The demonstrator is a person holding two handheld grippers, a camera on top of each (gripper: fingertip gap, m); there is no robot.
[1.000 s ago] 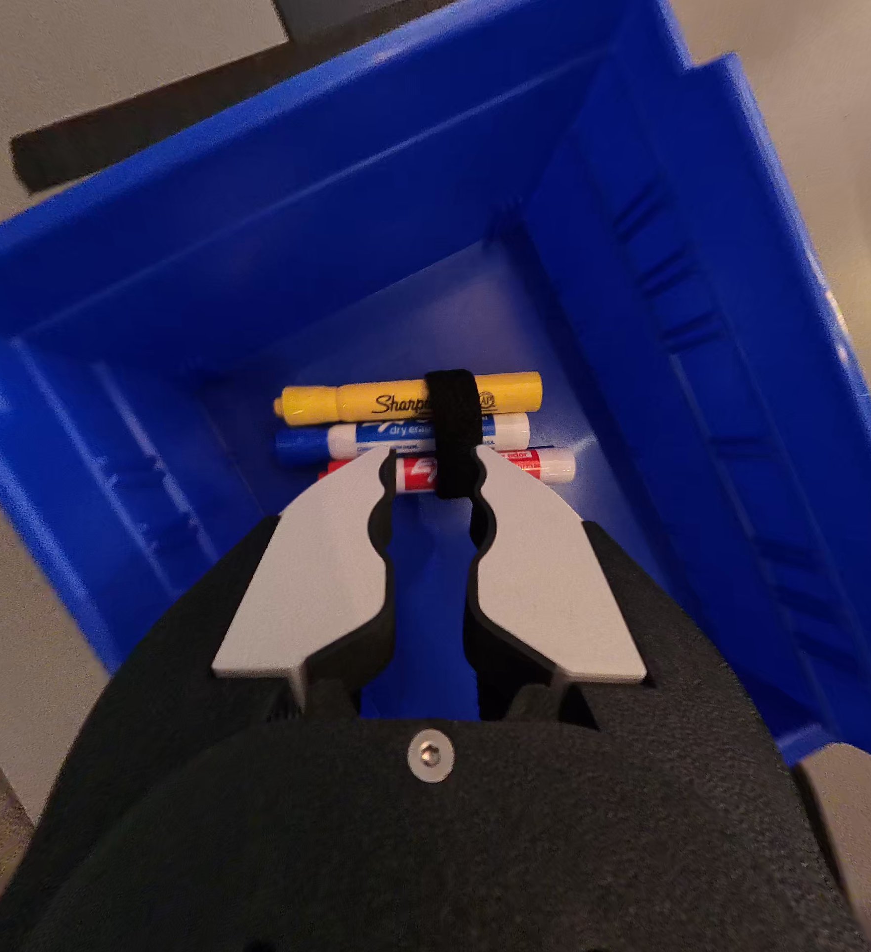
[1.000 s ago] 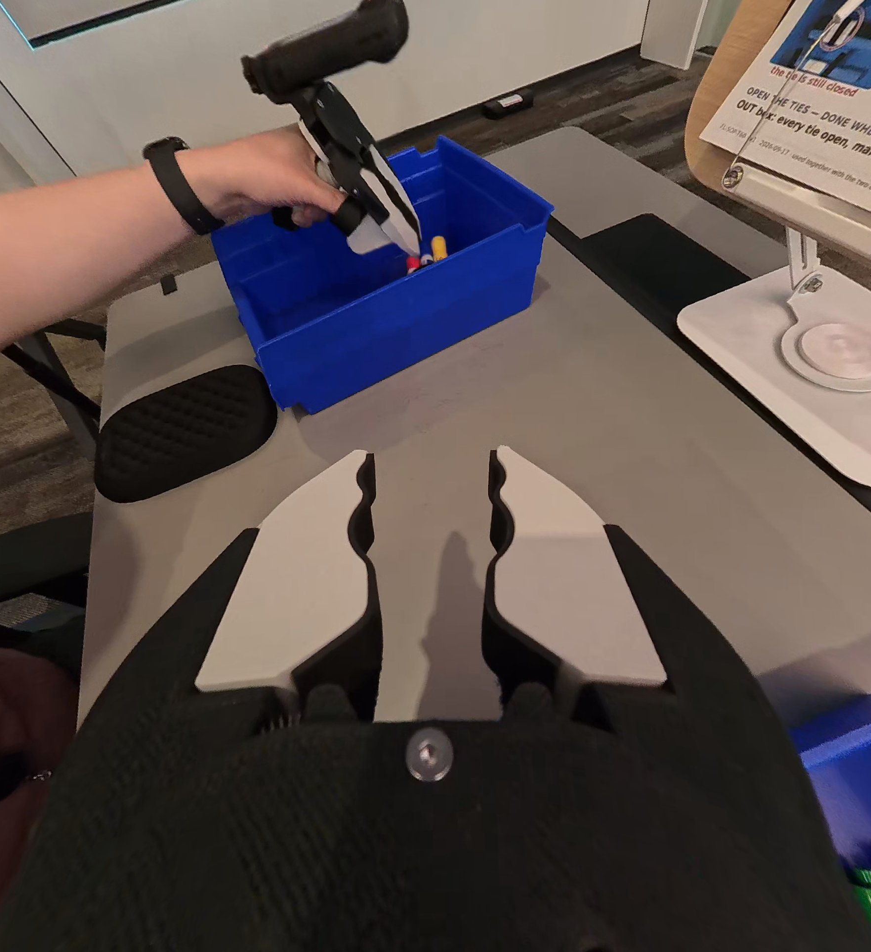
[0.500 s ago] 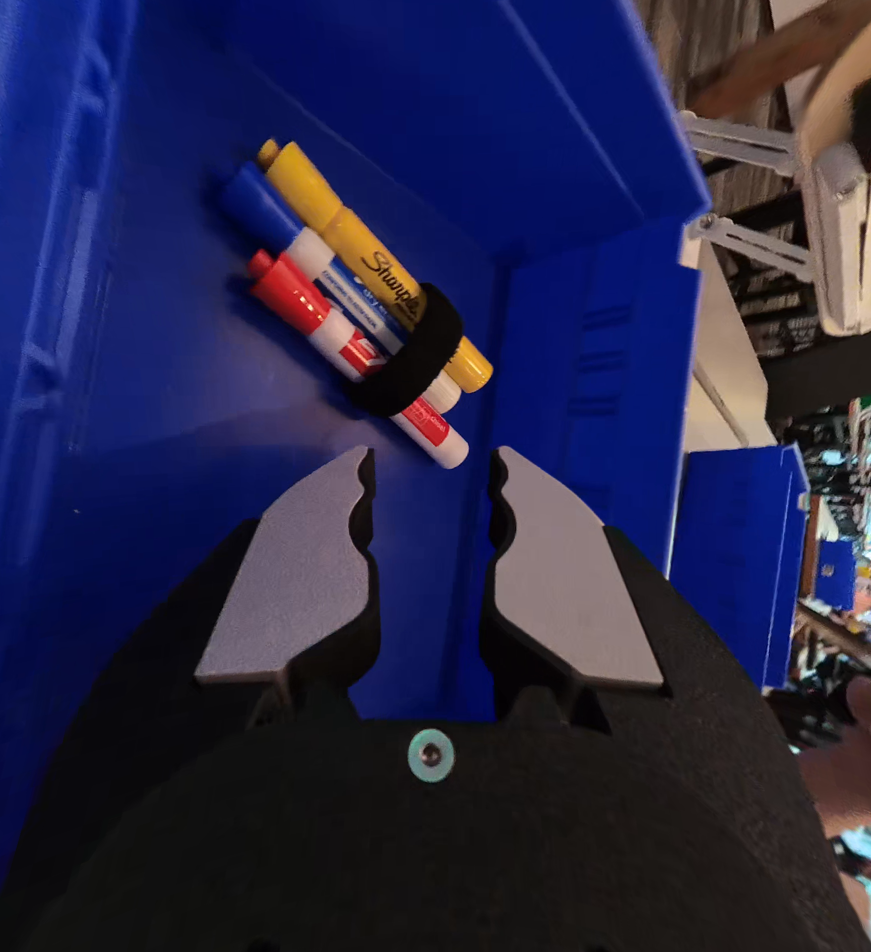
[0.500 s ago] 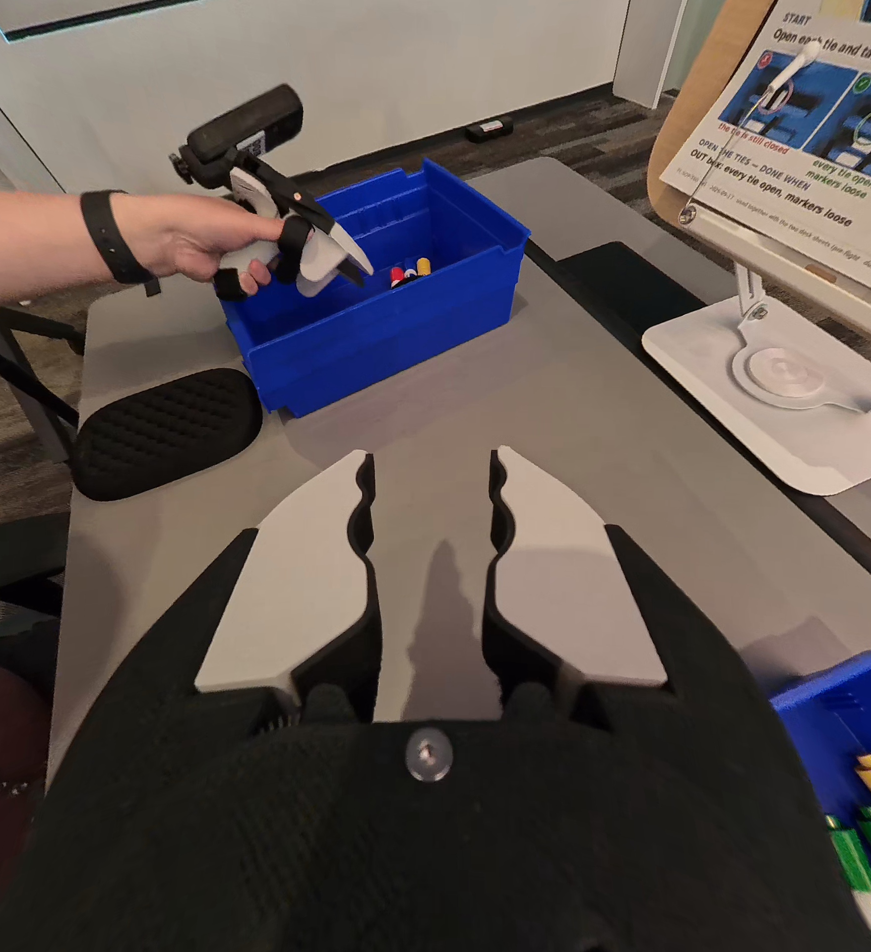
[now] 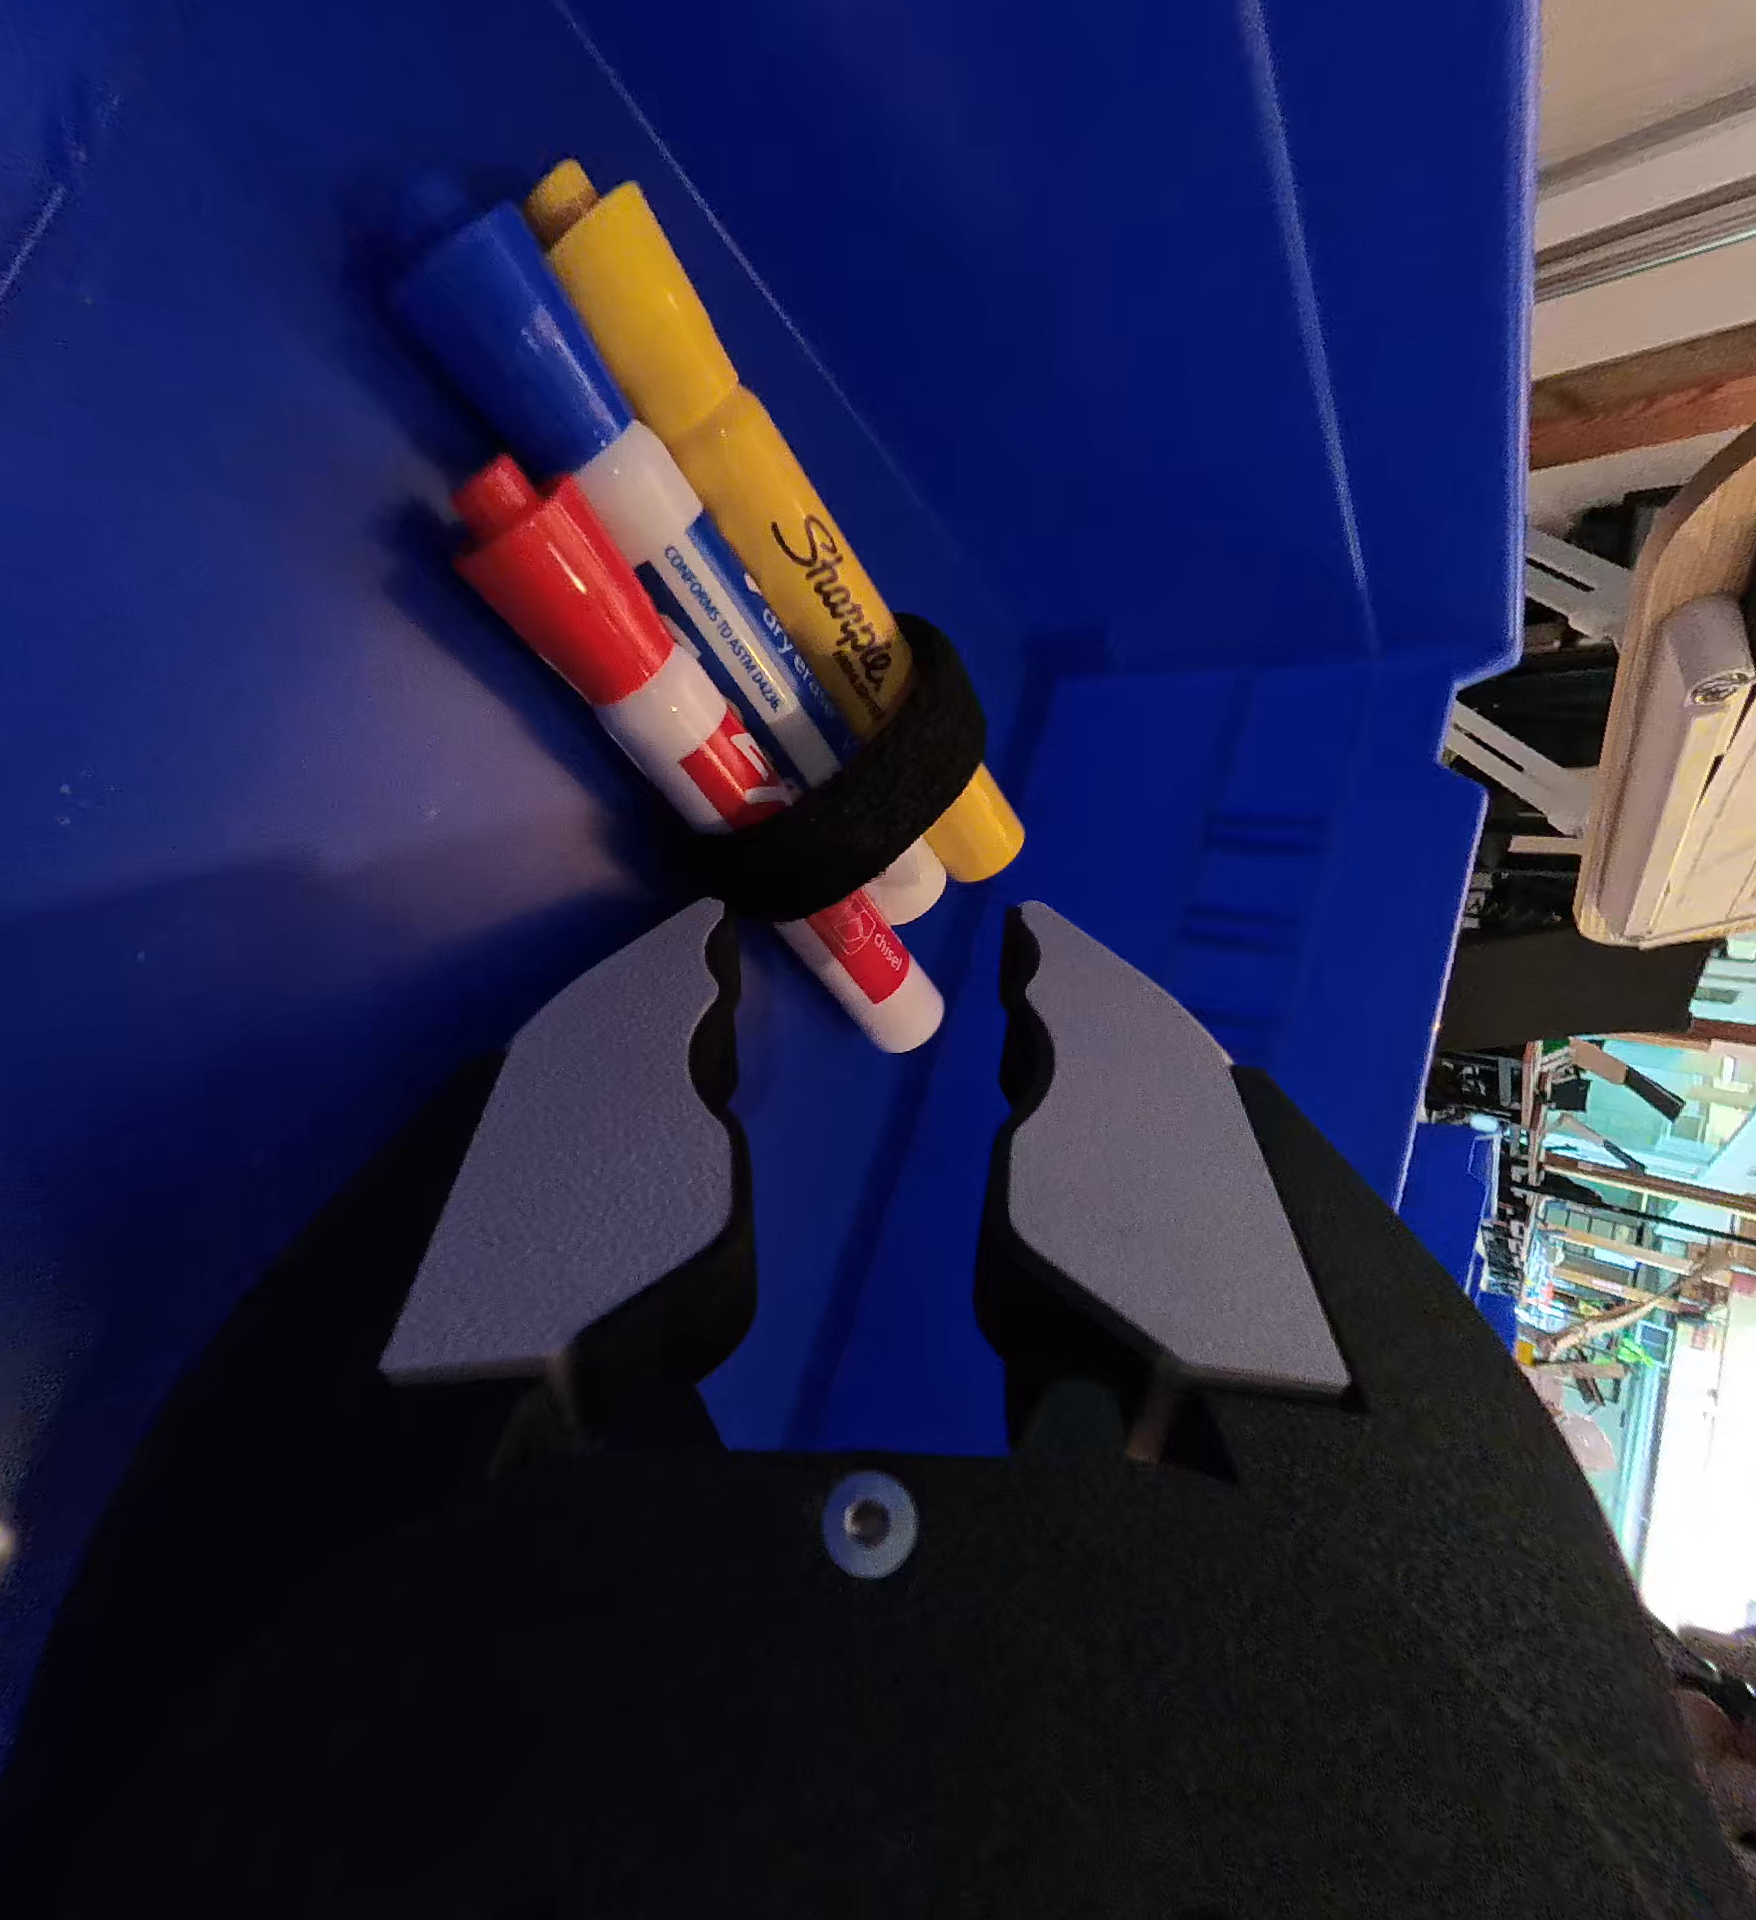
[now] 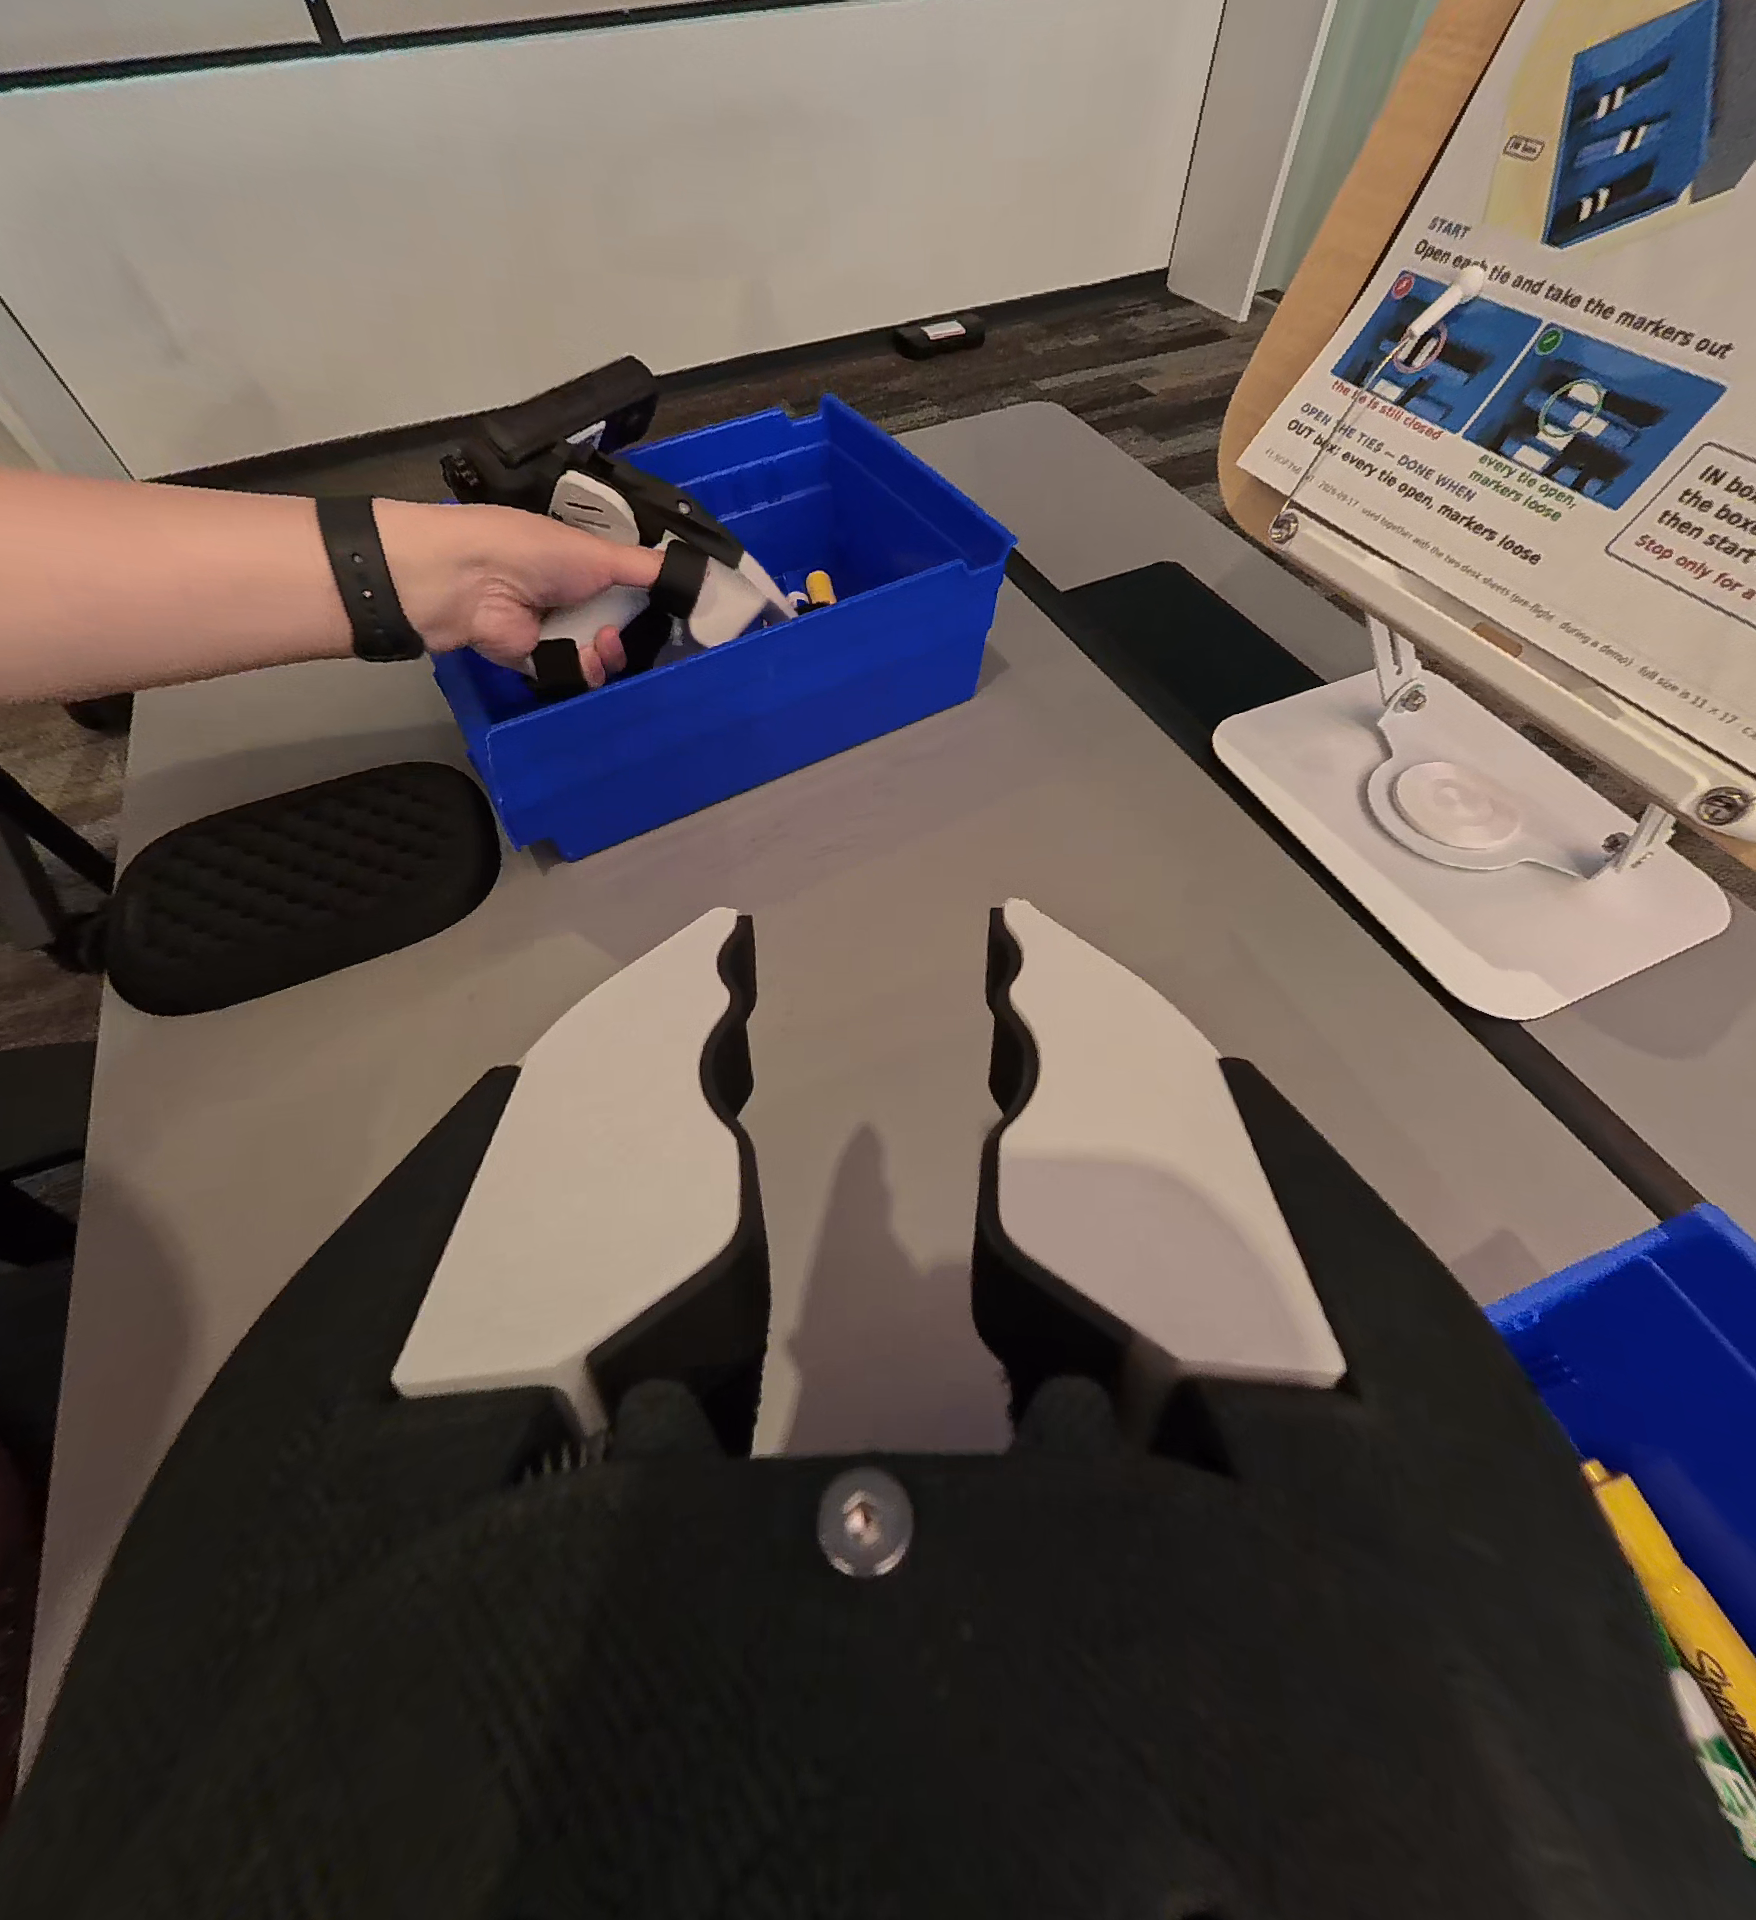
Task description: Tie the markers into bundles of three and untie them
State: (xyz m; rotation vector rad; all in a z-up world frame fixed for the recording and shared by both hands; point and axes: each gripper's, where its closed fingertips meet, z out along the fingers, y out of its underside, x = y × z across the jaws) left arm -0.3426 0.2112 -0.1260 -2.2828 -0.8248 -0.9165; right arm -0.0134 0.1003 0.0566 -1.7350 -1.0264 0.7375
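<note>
Currently: your left gripper [image 5: 869, 920] gapes inside the blue bin [image 5: 230, 831], holding nothing.
Bundle [image 5: 718, 613] of red, blue, yellow markers, black tie [image 5: 874, 800] round it: just beyond the fingertips, red end between them. Right gripper [image 6: 866, 925] parted, empty, over grey table [image 6: 957, 831]; from there, bundle mostly hidden.

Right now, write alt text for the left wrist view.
The open left gripper reaches into a blue bin toward three markers, red, blue and yellow, bundled by a black tie. The red marker's end lies between the fingertips.
</note>
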